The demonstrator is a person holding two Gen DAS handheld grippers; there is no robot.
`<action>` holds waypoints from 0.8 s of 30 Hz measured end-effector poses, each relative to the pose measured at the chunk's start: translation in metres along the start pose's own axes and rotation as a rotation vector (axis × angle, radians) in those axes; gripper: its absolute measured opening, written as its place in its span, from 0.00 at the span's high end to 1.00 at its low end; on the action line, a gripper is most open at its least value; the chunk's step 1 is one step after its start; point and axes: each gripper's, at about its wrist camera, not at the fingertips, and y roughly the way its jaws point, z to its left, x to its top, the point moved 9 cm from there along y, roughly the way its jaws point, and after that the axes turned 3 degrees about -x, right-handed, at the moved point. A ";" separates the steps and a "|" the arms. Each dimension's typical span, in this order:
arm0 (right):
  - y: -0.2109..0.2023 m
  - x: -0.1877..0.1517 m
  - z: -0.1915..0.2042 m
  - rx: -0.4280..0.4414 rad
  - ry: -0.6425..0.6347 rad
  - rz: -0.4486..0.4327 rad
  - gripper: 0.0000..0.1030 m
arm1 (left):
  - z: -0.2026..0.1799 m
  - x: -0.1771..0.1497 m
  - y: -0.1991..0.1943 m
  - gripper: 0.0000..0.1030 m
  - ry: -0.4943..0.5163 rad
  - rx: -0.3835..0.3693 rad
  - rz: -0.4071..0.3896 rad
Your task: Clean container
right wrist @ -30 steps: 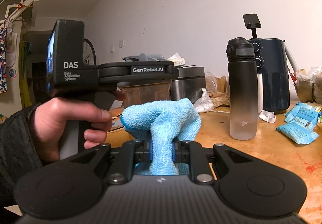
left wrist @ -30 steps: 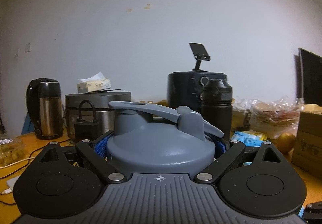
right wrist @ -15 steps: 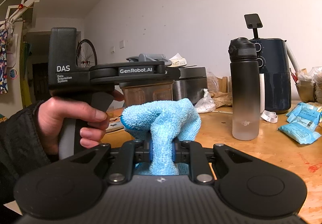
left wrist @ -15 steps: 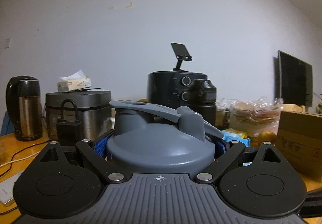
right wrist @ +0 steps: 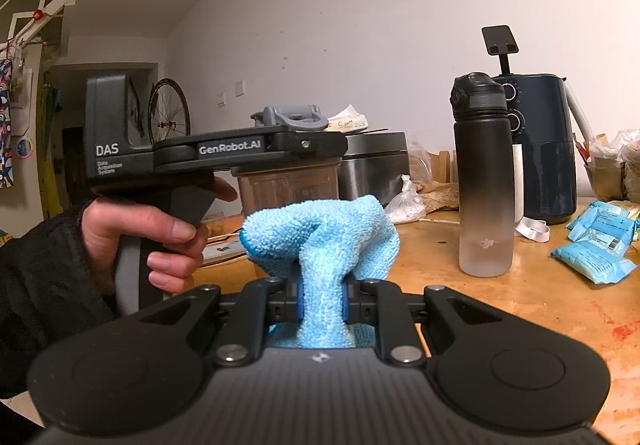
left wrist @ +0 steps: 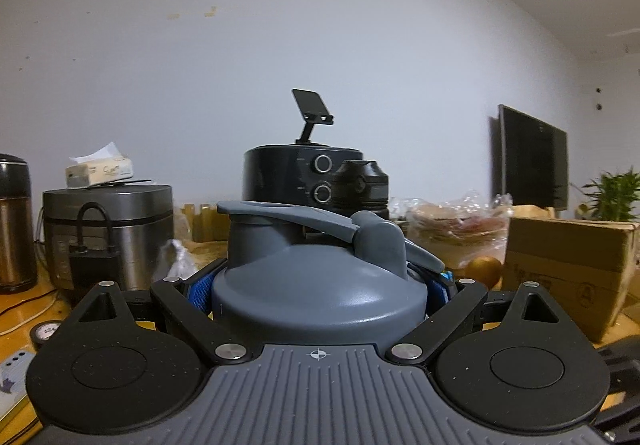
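My left gripper (left wrist: 318,285) is shut on a shaker container with a grey flip-top lid (left wrist: 316,273), held upright. In the right wrist view the same container shows as a brownish clear body (right wrist: 288,185) under the left gripper (right wrist: 320,149), with the grey lid (right wrist: 288,117) on top, above the wooden table (right wrist: 500,305). My right gripper (right wrist: 320,301) is shut on a bunched light-blue microfibre cloth (right wrist: 320,233), a short way in front of the container and not touching it.
A black-to-clear water bottle (right wrist: 484,181) stands to the right, with a dark air fryer (right wrist: 536,149) behind it. A rice cooker (left wrist: 108,229), kettle (left wrist: 14,225), cardboard box (left wrist: 568,269), blue packets (right wrist: 596,237) and bagged food (left wrist: 452,229) crowd the table.
The left gripper with the container has swung to the right, so the background slid left. In the right wrist view its handle has turned. The right gripper with the cloth has stayed put.
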 end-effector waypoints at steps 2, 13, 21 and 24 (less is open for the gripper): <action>0.000 0.000 0.001 0.002 0.000 0.001 0.87 | 0.001 0.000 0.000 0.08 0.001 -0.026 -0.003; 0.001 0.000 0.004 0.007 -0.002 0.001 0.87 | 0.005 -0.003 0.001 0.08 0.008 -0.192 -0.025; 0.000 -0.001 0.006 0.012 -0.002 0.003 0.86 | 0.008 -0.006 0.002 0.08 0.011 -0.304 -0.035; 0.000 -0.001 0.007 0.013 -0.004 0.005 0.86 | 0.008 -0.007 0.002 0.08 0.014 -0.362 -0.042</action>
